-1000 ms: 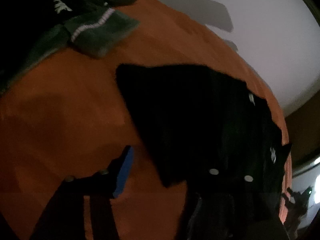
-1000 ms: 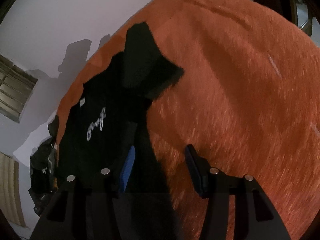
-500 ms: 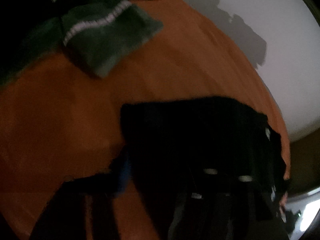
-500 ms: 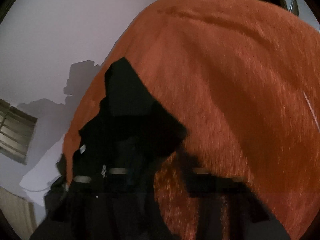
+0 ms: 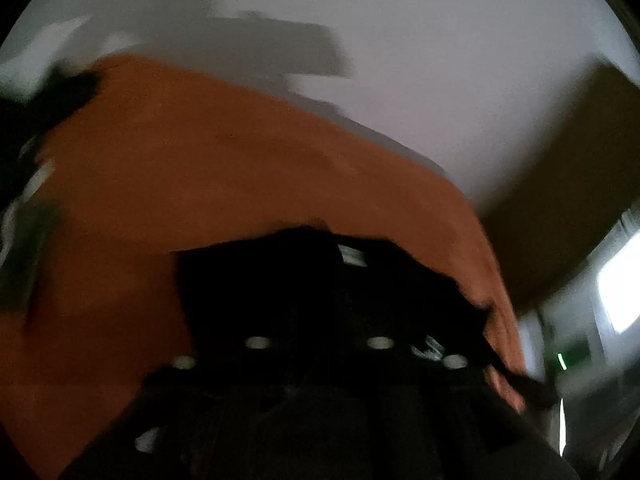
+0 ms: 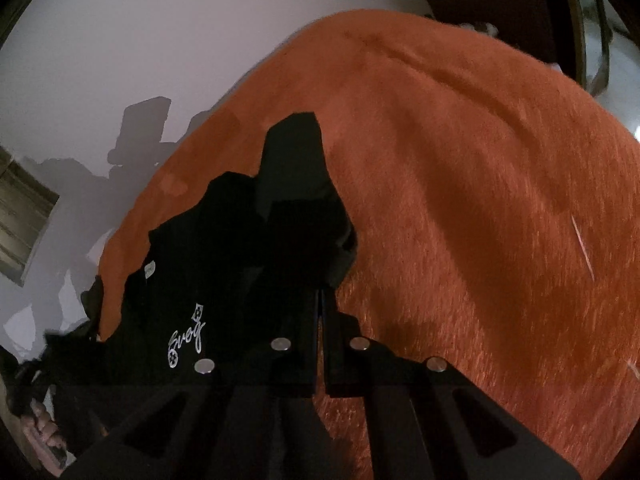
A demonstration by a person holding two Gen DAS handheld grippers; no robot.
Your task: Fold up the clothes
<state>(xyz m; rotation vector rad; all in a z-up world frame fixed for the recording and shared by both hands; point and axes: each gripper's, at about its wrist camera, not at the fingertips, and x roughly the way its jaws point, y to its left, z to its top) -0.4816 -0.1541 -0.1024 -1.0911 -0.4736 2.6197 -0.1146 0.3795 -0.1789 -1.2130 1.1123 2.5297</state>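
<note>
Left wrist view, blurred & dark: black garment [image 5: 320,292] lies on orange blanket [image 5: 200,168], white tag near its top edge. Left tongs [image 5: 316,344] sit over the garment; jaws just been opening, gap too dark to read. Dark clothes pile [image 5: 36,120] at left edge; white wall [image 5: 440,60] behind.

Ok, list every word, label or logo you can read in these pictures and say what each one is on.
"Svog" or close to it, in white script with small emblems: on the black garment, right wrist view; the letters are not certain.
Small white tag at the garment's edge: too small to read.
White patches on the garment, left wrist view: too blurred to read.
</note>
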